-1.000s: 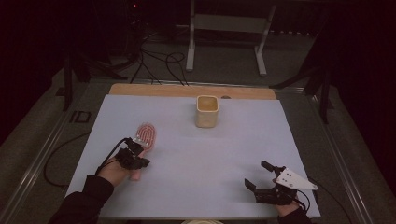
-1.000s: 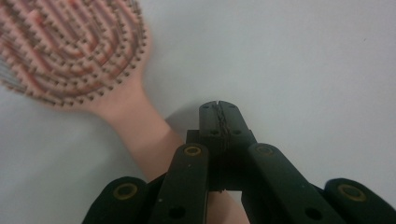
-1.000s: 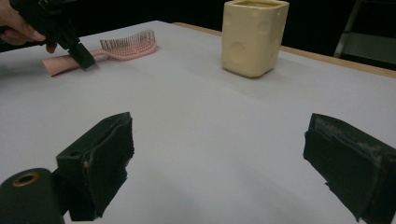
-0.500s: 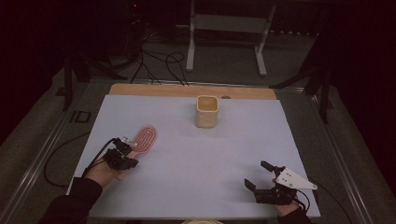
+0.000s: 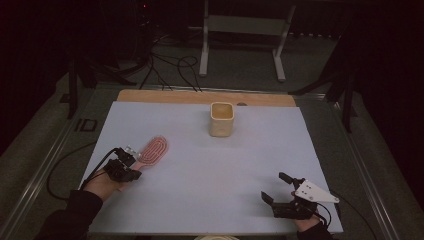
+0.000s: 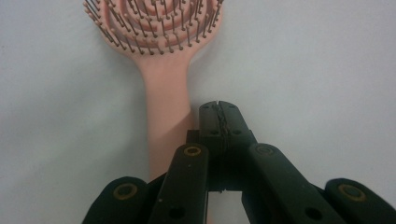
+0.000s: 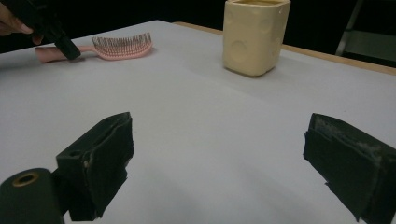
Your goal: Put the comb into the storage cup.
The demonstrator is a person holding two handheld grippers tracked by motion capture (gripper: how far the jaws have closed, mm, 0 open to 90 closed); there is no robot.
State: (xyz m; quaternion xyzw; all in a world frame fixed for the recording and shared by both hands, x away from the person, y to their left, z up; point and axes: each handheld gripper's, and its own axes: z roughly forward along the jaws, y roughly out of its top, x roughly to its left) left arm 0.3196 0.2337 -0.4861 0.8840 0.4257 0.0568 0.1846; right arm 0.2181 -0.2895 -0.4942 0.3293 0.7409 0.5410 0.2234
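The pink hairbrush (image 6: 159, 70) is laid bristles-up on the table (image 5: 210, 165), left of the cream cup (image 5: 221, 119). The left gripper (image 6: 219, 108) is clenched empty just beside its handle; the right gripper (image 7: 219, 163) is held released, well apart.

You're in a dim lab: white worktop (image 5: 210, 170), cables (image 5: 170, 65) on the floor at twelve o'clock, metal stand (image 5: 240, 30) behind.
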